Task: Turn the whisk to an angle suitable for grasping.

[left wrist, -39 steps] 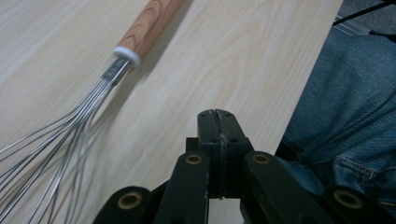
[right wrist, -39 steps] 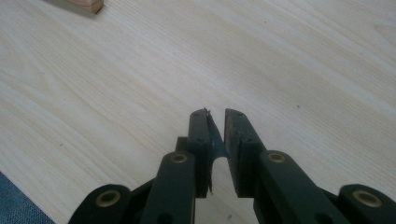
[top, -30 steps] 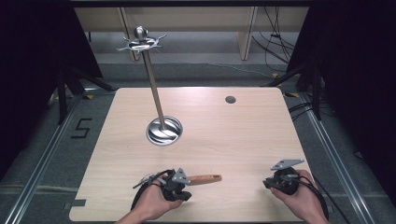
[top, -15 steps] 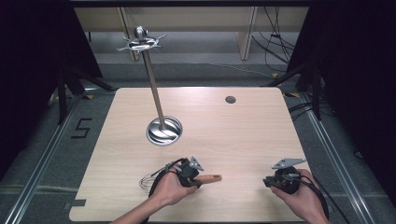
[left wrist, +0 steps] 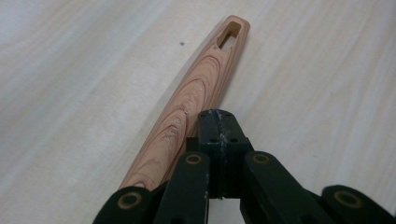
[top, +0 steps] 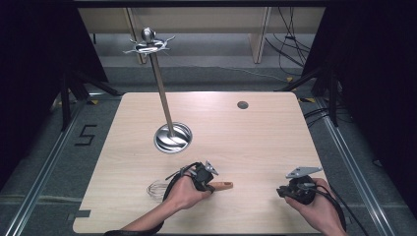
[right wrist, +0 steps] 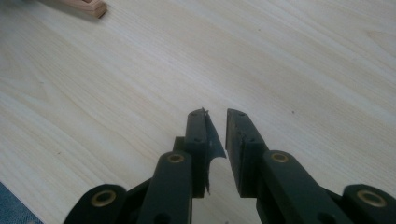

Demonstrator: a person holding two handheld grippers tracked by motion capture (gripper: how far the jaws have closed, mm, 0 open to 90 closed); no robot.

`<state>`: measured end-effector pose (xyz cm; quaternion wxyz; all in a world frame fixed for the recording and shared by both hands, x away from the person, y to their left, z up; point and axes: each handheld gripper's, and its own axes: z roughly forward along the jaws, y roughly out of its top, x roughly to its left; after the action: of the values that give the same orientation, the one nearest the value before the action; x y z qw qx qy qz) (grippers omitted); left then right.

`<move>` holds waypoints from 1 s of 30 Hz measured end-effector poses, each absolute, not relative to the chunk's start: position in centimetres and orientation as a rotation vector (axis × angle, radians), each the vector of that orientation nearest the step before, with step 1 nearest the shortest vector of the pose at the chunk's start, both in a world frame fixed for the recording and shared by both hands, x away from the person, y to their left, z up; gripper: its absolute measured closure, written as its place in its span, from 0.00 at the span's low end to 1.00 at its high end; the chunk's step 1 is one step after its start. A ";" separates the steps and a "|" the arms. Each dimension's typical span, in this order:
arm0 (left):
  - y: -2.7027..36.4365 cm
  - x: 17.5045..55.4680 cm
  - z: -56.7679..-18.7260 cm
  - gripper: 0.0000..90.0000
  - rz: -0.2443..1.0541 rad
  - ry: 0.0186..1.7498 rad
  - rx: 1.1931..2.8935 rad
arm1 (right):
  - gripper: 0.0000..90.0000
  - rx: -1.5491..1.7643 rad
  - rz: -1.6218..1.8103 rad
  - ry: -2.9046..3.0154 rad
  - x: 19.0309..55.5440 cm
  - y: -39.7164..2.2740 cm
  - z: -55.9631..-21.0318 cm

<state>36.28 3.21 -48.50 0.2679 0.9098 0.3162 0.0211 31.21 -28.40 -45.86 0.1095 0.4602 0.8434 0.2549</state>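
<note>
Jaws of the left gripper (left wrist: 218, 122) were pressed together with nothing between them, their tips over bare wood just to the right of a wooden handle (left wrist: 194, 100). That handle lay flat on the table (left wrist: 70, 70), its grain in brown swirls, a slot cut through its far end. In the high view the same gripper (top: 208, 176) sat in the left hand (top: 186, 192) near the table's front edge, the handle (top: 222, 186) sticking out to the right of it. A wire whisk head (top: 156, 190) showed faintly on the table to the left of that hand; whether it joined the handle under the hand could not be told.

The right gripper (right wrist: 215, 122) had its jaws slightly apart, holding nothing, with a thin torn strip of pad lining curling off the inner face of the left jaw. Light table wood lay below, and the handle's end (right wrist: 86, 6) was at the upper left corner of the right gripper view. From above, this gripper (top: 291, 189) rested in the right hand (top: 314, 206) at the front right of the table, well apart from the left one.

Farther back stood a metal stand (top: 162, 86), its round base (top: 172, 137) on the table's left half and a hooked top at the pole's end. A small dark hole (top: 242, 104) marked the table near its far edge.
</note>
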 end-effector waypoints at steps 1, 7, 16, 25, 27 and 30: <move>3.2 36.7 -48.5 0.99 0.065 0.834 2.461 | 0.88 1.349 0.750 2.478 31.2 -28.4 -45.9; 3.0 38.0 -48.5 0.99 0.100 0.871 2.450 | 0.88 1.351 0.756 2.477 31.2 -28.5 -46.0; 4.2 39.1 -47.0 0.85 0.123 0.769 2.439 | 0.87 1.336 0.760 2.476 31.3 -28.9 -46.1; 5.9 42.5 -44.4 0.45 0.199 0.457 2.474 | 0.81 1.372 0.766 2.468 31.3 -28.9 -46.3; 5.7 43.0 -44.4 0.40 0.192 0.382 2.538 | 0.80 1.370 0.771 2.469 31.4 -28.9 -46.4; 5.4 43.7 -44.8 0.37 0.171 0.274 2.621 | 0.79 1.338 0.771 2.479 31.5 -29.1 -46.6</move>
<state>43.69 5.43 -44.76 0.2477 0.9616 0.1006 0.0627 31.54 -29.10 -46.65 0.1101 0.4552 0.8437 0.2623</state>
